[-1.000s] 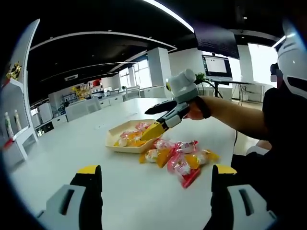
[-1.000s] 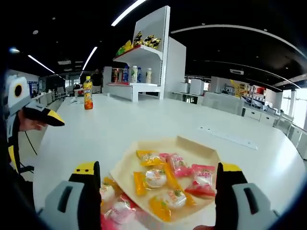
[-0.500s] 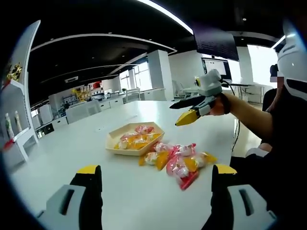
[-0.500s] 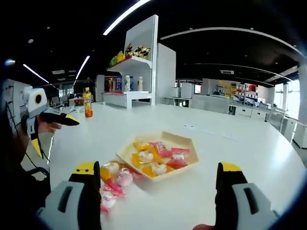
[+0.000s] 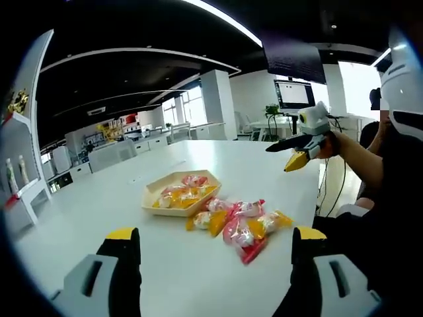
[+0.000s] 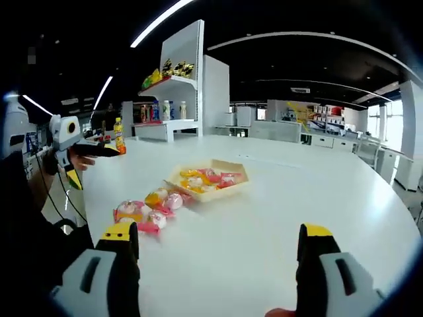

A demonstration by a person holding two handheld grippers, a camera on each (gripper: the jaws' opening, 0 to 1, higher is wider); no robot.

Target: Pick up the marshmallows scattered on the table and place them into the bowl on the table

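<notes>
Jaws on both the left gripper (image 5: 209, 271) and right gripper (image 6: 211, 267) stand spread and empty. The pink-and-orange wrapped marshmallows (image 5: 241, 222) lie mid-frame on the white surface (image 5: 198, 277), just beside the shallow tan hexagonal bowl (image 5: 153, 195) — approach low, pinch one wrapper's edge.

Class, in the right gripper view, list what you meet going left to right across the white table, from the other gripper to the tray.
Left gripper → orange drink bottle → loose pile of wrapped marshmallows → shallow tan bowl holding more marshmallows.
</notes>
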